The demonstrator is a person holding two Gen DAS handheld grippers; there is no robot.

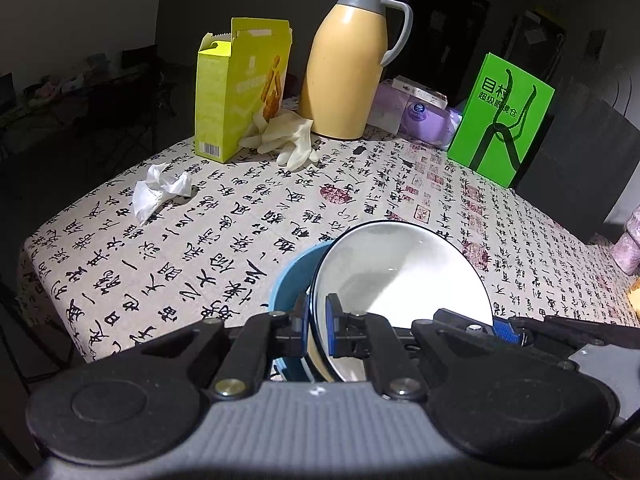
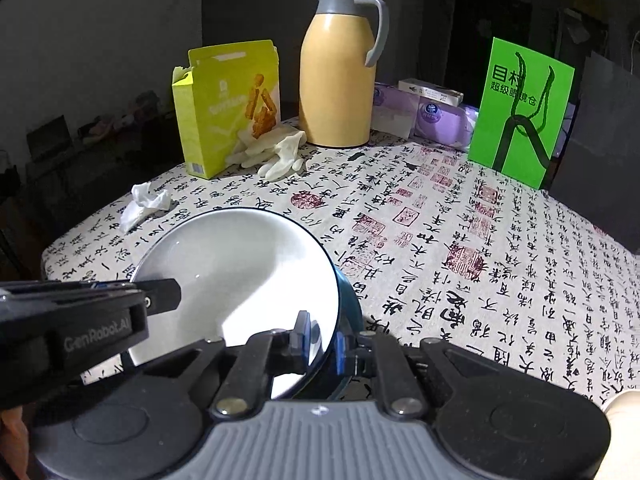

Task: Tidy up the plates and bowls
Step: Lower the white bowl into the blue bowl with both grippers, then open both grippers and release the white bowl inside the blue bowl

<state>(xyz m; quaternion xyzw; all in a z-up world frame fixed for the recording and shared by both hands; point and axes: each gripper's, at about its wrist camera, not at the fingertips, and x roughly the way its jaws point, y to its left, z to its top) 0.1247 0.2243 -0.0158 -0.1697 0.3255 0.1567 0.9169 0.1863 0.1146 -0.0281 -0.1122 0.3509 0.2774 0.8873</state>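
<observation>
Currently both tools grip one stack: a white glazed bowl with a dark rim [image 1: 400, 276] nested in a blue ceramic bowl [image 1: 290, 292], tilted, near the front edge of the surface [image 1: 360, 208] with its calligraphy-print cloth. The left hand-held gripper [image 1: 318, 326] is clamped on the rims at the stack's left side; its blue pads pinch what looks like both walls. The right hand-held gripper [image 2: 324, 340] bites the opposite rim, white inside and blue outside, jaws nearly closed.

Judgement: two opposite grips keep the nested pair steady and tilted as one unit, probably for carrying or setting down together.

Count:
- bowls: two visible; plates: none that I can tell
- yellow thermos jug with grey handle [image 1: 350, 60]: one
- yellow-green open carton [image 1: 240, 88]: one
- cream rubber gloves [image 1: 288, 140]: one heap
- crumpled white tissue [image 1: 160, 192]: one
- green printed card [image 1: 502, 120]: one
</observation>
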